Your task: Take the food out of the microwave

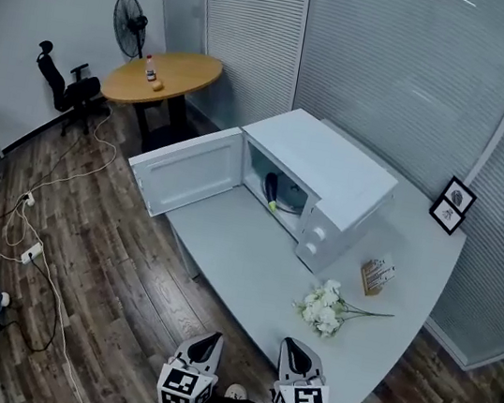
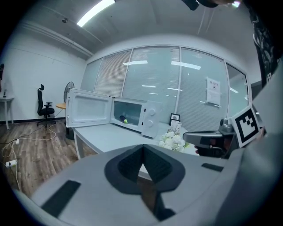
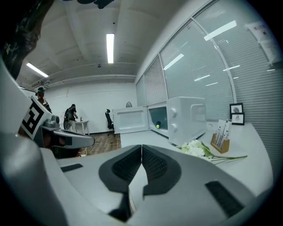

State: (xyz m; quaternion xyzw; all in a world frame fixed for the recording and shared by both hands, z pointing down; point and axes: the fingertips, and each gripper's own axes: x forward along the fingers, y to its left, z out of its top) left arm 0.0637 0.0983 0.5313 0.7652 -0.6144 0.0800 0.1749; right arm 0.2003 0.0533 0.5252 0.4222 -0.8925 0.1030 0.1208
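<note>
**Head view.** The left tool (image 1: pixel 210 340) and right tool (image 1: pixel 294 346) sit side by side at the near edge of the desk (image 1: pixel 235 250). Both are closed and hold nothing. The food (image 1: pixel 272 192) lies well ahead of them inside the microwave (image 1: pixel 333 166). The door (image 1: pixel 188 172) stands open, ahead and to the left of the left tool.
- Risk: the flowers (image 1: pixel 322 308) lie just ahead of the right tool, and a straight reach from that side could sweep them off the desk.
- Risk: a wide approach by the left tool could strike the door.
- Unclear: the food shows only as a dark shape with a yellow-green end. I cannot tell what kind it is or whether it sits on a dish.
- Cut off: the person's hands are cropped by the bottom edge.

**Left gripper view.** The pads meet at the tip, with nothing between them. The food (image 2: pixel 124 119) is far ahead and very small.
- Risk: if the tool arrives with the jaws closed, it would push the food deeper rather than grip it.
- Unclear: the right tool, off to the right, is dark and partly cropped.

**Right gripper view.** The pads are together and the tool is empty. The food (image 3: pixel 157 126) is a speck ahead on the cavity floor. The holder (image 3: pixel 219 141) stands ahead and to the right, beyond the flowers.
- Risk: the cavity looks tight, so a tilted entry could catch its frame.
- Hidden: the microwave's own front panel screens the right part of the cavity.
</note>
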